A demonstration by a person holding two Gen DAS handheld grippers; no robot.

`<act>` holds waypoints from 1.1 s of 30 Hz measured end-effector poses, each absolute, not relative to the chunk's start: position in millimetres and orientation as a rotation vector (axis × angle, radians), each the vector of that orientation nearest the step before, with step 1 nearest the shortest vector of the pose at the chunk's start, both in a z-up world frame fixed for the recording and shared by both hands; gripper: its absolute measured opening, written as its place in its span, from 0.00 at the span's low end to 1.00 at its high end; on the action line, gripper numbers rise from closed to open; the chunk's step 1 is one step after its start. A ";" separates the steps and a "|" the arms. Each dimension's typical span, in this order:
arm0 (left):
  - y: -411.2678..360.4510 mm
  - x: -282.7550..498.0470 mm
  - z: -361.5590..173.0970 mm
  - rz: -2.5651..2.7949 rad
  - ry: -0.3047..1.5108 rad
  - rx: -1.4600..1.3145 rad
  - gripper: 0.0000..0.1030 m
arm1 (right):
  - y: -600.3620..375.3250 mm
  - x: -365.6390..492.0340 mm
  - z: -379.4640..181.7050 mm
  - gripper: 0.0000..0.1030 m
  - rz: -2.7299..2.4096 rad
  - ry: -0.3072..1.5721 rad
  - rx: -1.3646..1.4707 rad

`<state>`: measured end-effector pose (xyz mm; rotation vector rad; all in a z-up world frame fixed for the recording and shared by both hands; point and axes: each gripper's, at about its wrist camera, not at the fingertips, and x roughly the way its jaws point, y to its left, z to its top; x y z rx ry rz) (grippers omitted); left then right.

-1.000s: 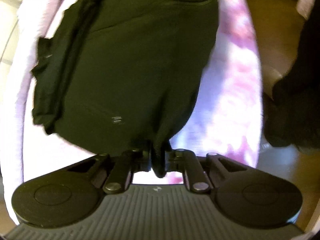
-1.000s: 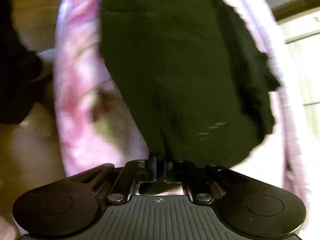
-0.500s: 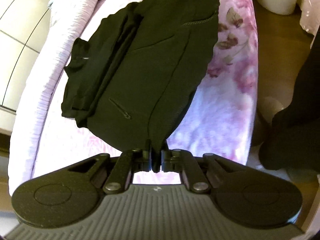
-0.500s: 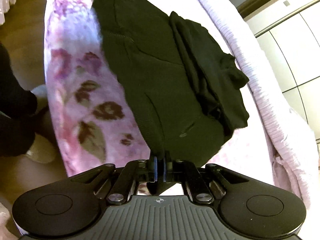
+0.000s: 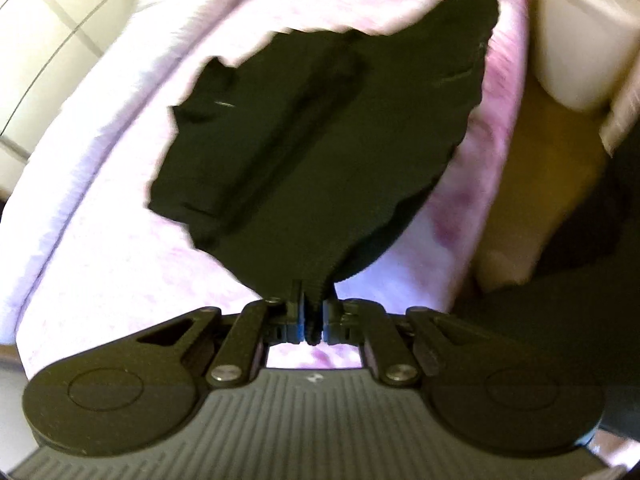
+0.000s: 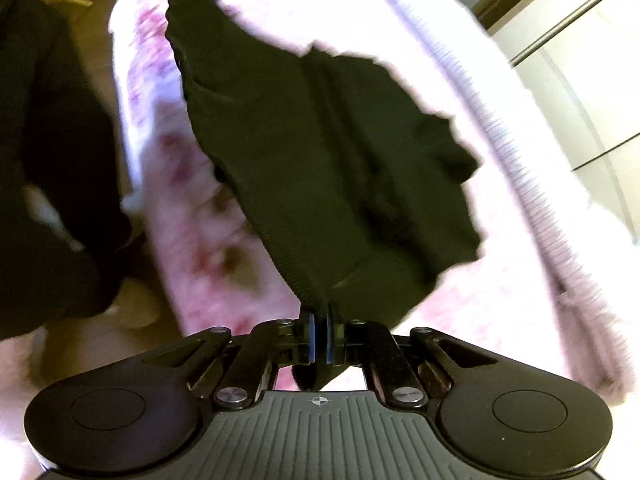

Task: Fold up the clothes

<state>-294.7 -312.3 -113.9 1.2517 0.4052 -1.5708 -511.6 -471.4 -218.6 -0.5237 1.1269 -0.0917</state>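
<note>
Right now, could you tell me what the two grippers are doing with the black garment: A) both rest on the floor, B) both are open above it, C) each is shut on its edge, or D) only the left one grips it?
C: the left gripper and the right gripper each pinch the ribbed edge of the black garment over the pink blanket.

A bed covered by a fluffy pale-pink blanket with darker pink flower print (image 5: pixel 100 240) (image 6: pixel 500 292) carries a dark, ribbed-knit garment (image 5: pixel 320 160) (image 6: pixel 332 160), spread across the blanket, its near edge raised off it.
</note>
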 end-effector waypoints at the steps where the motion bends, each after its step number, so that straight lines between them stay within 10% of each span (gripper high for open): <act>1: -335.1 -278.6 -105.8 -1.564 0.412 1.223 0.06 | -489.3 -498.9 -210.6 0.03 -0.105 1.110 -0.539; 15: -657.8 -77.6 -147.4 -1.579 0.753 1.025 0.06 | -777.7 -329.0 -262.2 0.03 -0.149 1.227 -0.462; 33: -775.7 -12.2 -261.3 -1.414 0.949 1.006 0.06 | -949.7 -253.9 -343.5 0.03 -0.124 1.228 -0.134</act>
